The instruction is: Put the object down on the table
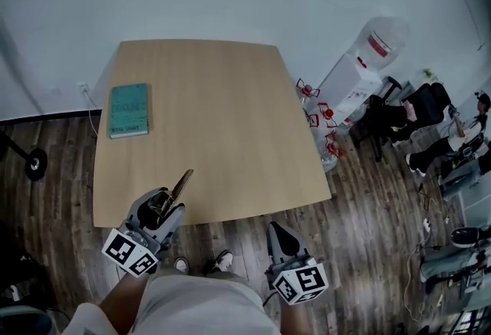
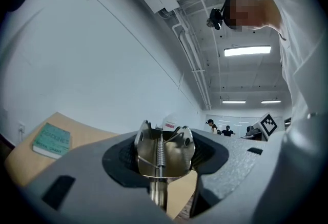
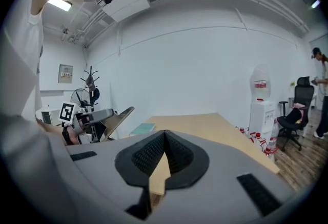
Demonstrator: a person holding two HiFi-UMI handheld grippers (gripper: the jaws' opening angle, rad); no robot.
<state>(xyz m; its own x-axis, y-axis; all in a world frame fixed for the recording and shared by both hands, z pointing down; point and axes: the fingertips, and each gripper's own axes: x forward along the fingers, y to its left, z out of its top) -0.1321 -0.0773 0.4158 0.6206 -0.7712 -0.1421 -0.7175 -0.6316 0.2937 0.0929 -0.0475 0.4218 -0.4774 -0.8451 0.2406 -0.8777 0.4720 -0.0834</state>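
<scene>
A brass-coloured metal spring clip (image 1: 181, 184) is held in my left gripper (image 1: 170, 203), which is shut on it over the near left corner of the wooden table (image 1: 222, 111). In the left gripper view the clip (image 2: 174, 151) fills the gap between the pads, its coil spring upright. My right gripper (image 1: 278, 232) hangs just off the table's near edge, above the floor. Its jaws (image 3: 164, 136) are shut with nothing between them. The right gripper view also shows the left gripper (image 3: 95, 115) with the clip's flat blade (image 3: 119, 117) sticking out.
A teal book (image 1: 128, 109) lies near the table's left edge. A water dispenser (image 1: 360, 73) and red-capped bottles (image 1: 318, 123) stand to the right of the table, with an office chair (image 1: 418, 107) beyond. A round stand base (image 1: 34, 163) sits on the floor at left.
</scene>
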